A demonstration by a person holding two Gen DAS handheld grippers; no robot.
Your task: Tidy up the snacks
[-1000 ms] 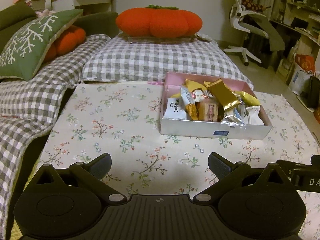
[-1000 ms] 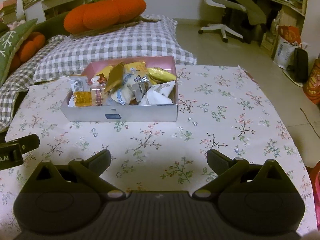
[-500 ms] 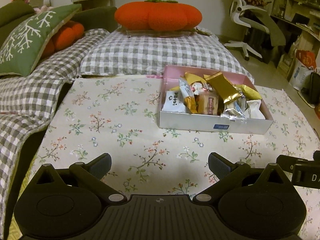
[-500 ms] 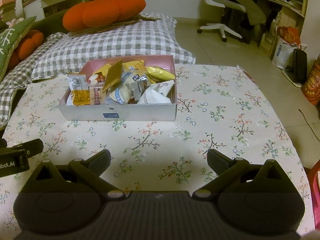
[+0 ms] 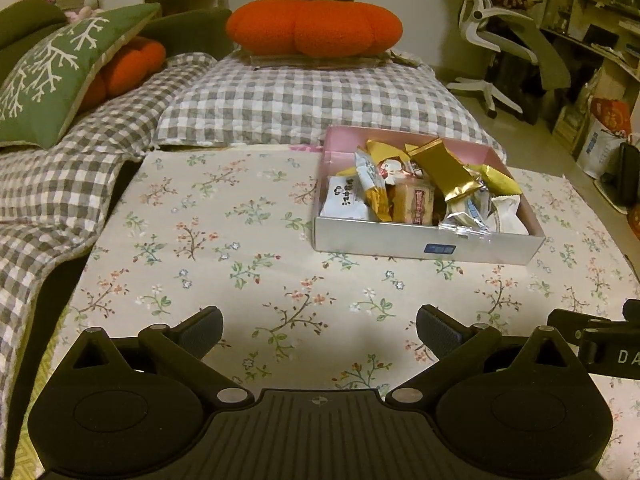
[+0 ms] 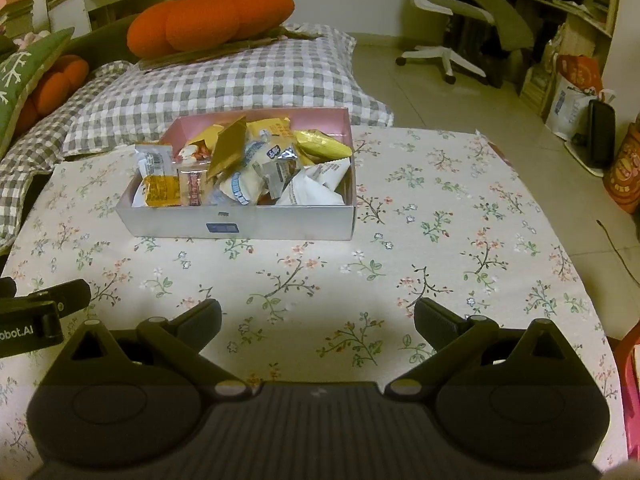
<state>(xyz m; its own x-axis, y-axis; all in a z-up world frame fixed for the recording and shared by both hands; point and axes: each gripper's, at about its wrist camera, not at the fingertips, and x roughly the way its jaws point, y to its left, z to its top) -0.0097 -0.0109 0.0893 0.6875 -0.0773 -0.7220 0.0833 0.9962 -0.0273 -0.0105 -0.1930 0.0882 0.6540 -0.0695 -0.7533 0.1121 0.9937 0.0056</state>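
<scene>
A silver box with a pink inside (image 5: pixel 424 246) stands on the floral tablecloth (image 5: pixel 224 240), filled with several wrapped snacks, among them a gold packet (image 5: pixel 444 170) and a white packet (image 5: pixel 344 200). The box also shows in the right wrist view (image 6: pixel 248 224), with its snacks piled up (image 6: pixel 248 160). My left gripper (image 5: pixel 319 328) is open and empty, well short of the box. My right gripper (image 6: pixel 318 318) is open and empty, also short of the box.
Grey checked cushions (image 5: pixel 304 92) lie behind the table, with an orange pumpkin pillow (image 5: pixel 314 26) and a green pillow (image 5: pixel 52 80). An office chair (image 6: pixel 452 8) and bags (image 6: pixel 576 96) stand on the floor at the right. The table's right edge (image 6: pixel 560 232) drops off.
Both grippers have pulled back and risen slightly, so the box sits a little farther away and lower in both views. Both stay open and empty.
</scene>
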